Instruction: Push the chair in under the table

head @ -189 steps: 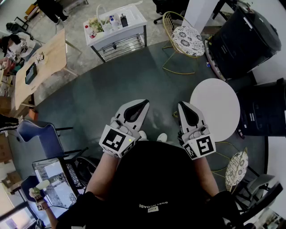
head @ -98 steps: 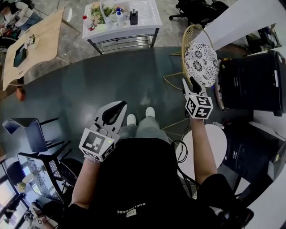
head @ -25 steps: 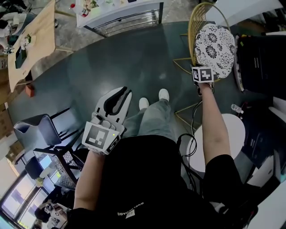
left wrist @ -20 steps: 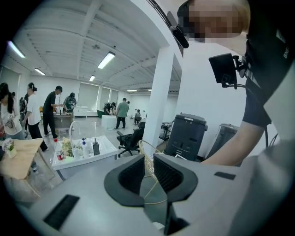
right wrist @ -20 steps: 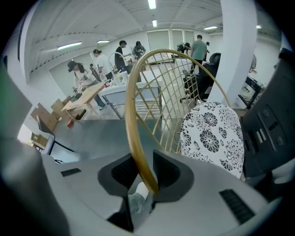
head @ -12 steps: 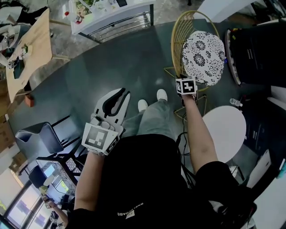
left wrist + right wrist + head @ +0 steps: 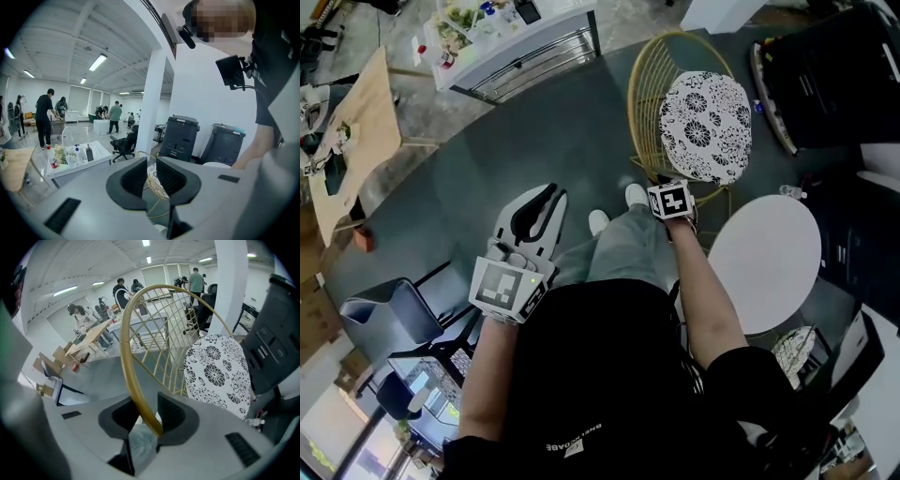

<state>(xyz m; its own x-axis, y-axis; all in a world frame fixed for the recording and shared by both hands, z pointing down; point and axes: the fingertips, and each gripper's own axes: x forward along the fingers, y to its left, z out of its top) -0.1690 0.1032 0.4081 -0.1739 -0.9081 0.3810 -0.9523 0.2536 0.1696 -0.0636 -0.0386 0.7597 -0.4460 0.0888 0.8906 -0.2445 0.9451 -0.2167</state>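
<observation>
A chair (image 7: 124, 333) of slim gold-coloured metal wire, its rim smooth and glossy, carries a round cushion (image 7: 705, 127) of white cloth printed with black flowers, beside a round table (image 7: 764, 262) whose white top looks smooth and matt. The floor (image 7: 534, 131) below is a dark grey-green with a dull, polished sheen, while a long table (image 7: 356, 141) at the far left shows pale, bare-looking wood. The left gripper (image 7: 555, 192) has a smooth matt grey plastic shell with ribbed black pads, and the person's trousers (image 7: 623, 253) are soft grey cloth.
</observation>
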